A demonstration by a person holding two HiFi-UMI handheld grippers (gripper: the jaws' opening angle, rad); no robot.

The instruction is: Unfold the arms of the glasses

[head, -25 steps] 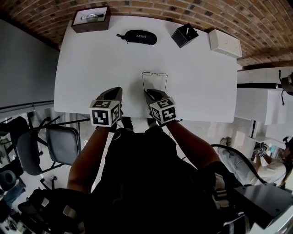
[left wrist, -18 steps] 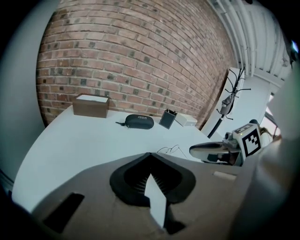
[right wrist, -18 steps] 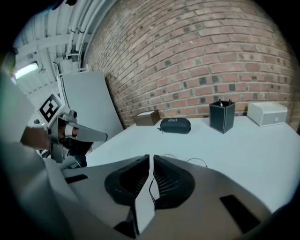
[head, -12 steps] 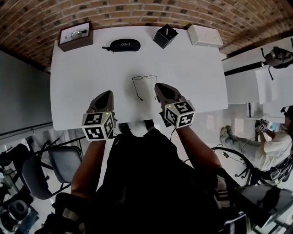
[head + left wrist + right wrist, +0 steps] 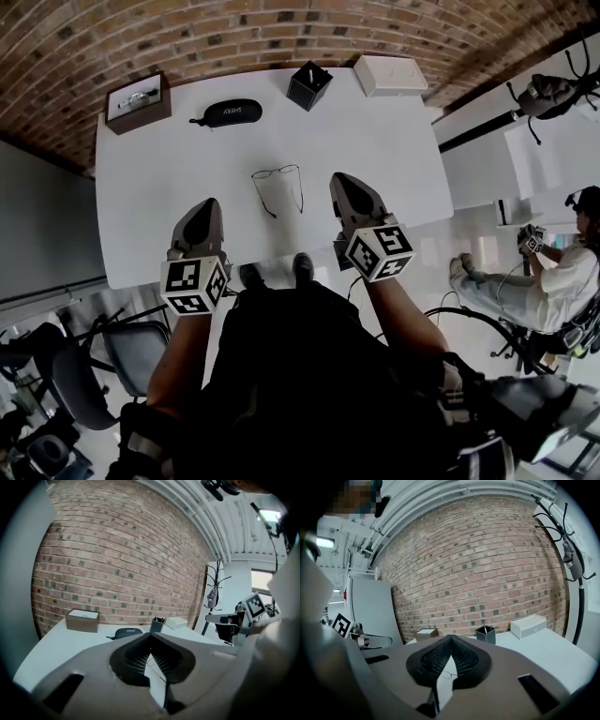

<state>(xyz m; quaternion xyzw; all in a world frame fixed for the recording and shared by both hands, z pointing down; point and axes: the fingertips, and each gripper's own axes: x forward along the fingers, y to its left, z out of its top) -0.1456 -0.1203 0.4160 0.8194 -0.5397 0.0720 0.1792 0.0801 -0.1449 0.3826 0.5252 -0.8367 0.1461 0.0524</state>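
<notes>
The glasses lie flat on the white table, a little ahead of both grippers and between them: ahead and to the right of the left gripper, ahead and to the left of the right gripper. Both thin arms of the frame seem to stand out from the lenses and point back toward the person, so I judge that the unfolding is finished or very nearly finished, and that this moment belongs to the end of the task. Neither gripper touches the glasses. In each gripper view the ribbed pads meet at the tip and nothing sits between them, so both grippers are closed and empty; through the small gap under the right pads the glasses show on the table beyond. If an arm still needs to go fully open, a gripper must first part its jaws, come down to the frame and push gently on the thin wire; otherwise I think nothing is left to do. Both forearms reach forward from the body, the marker cubes are toward the person, and the grippers point almost level toward the brick wall, each leaning slightly inward. The black glasses case lies farther ahead of the left gripper, well apart.
</notes>
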